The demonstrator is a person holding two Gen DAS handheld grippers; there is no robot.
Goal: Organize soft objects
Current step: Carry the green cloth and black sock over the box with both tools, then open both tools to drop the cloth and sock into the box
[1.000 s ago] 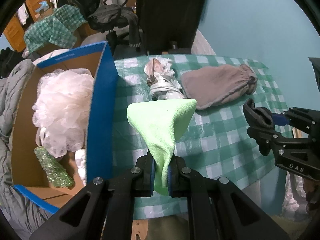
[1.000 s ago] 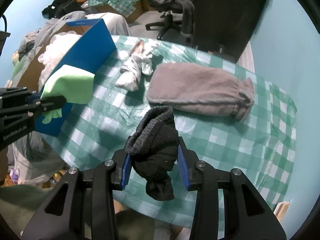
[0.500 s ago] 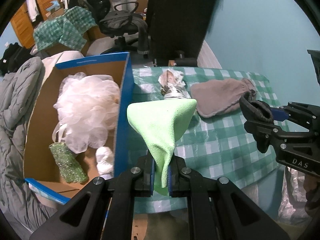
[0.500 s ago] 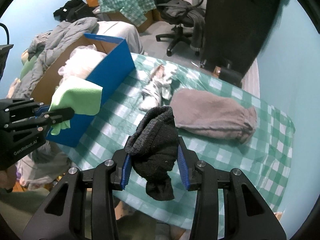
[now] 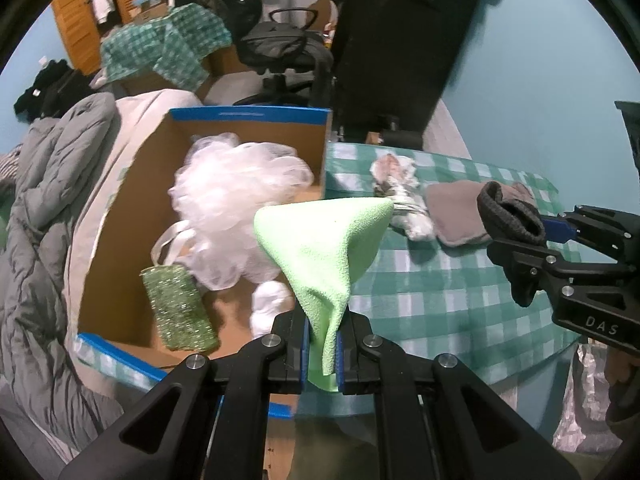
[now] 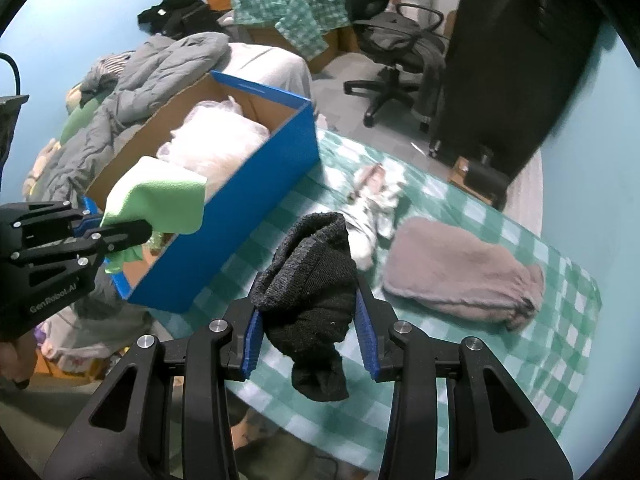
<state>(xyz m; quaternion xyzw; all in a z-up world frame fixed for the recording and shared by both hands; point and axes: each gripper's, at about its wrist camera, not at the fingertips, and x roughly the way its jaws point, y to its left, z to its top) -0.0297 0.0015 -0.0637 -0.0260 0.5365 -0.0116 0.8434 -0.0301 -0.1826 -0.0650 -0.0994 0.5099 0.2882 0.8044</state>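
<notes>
My left gripper (image 5: 322,344) is shut on a light green cloth (image 5: 324,240) and holds it above the near right corner of the blue-sided cardboard box (image 5: 248,114). It also shows in the right wrist view (image 6: 120,236), with the cloth (image 6: 160,200) over the box (image 6: 240,208). My right gripper (image 6: 308,340) is shut on a dark grey knit sock (image 6: 312,276) above the checked table (image 6: 560,360); it shows at the right in the left wrist view (image 5: 532,240). The box holds a white mesh pouf (image 5: 236,200), a green glittery pouch (image 5: 178,312) and a white wad (image 5: 270,300).
A grey mitten-like pouch (image 6: 464,276) and a crumpled white patterned cloth (image 6: 372,208) lie on the table. A grey quilted coat (image 5: 36,208) lies left of the box. An office chair (image 6: 400,56) and a black cabinet (image 6: 512,48) stand behind.
My left gripper has carried the green cloth leftward from over the table to over the box's near right corner. My right gripper has followed left with the sock.
</notes>
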